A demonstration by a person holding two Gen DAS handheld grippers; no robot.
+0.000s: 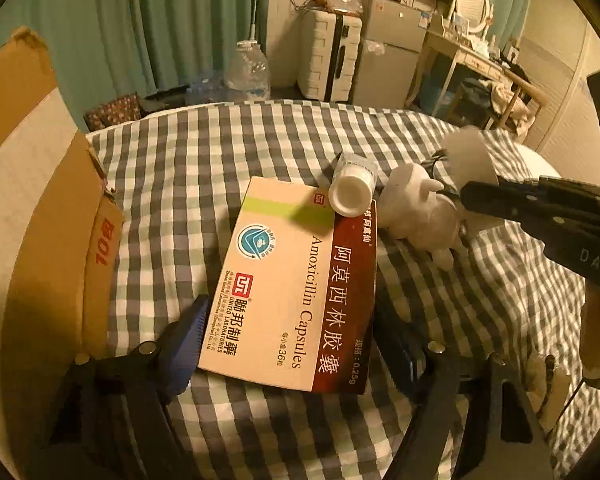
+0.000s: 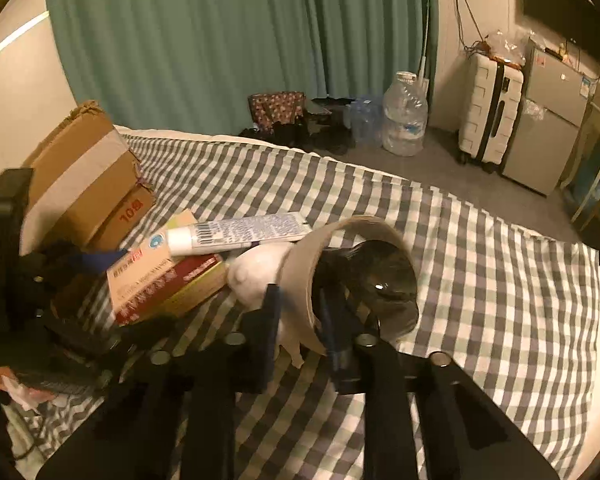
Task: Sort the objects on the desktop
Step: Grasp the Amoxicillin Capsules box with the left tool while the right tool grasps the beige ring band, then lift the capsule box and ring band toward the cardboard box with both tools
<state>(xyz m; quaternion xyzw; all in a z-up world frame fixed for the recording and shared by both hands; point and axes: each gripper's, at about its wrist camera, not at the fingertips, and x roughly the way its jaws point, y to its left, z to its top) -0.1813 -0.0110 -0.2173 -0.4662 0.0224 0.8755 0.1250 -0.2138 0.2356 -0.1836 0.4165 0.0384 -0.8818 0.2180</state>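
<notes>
Two grippers work over the checked bed. Amoxicillin box lies flat between the left gripper's released jaws, long axis running away from them; left is nearer. Right gripper is clenched on the rim of a paper cup lying beside a white figurine. A tube rests across the box. Cup's dark contents unclear.
</notes>
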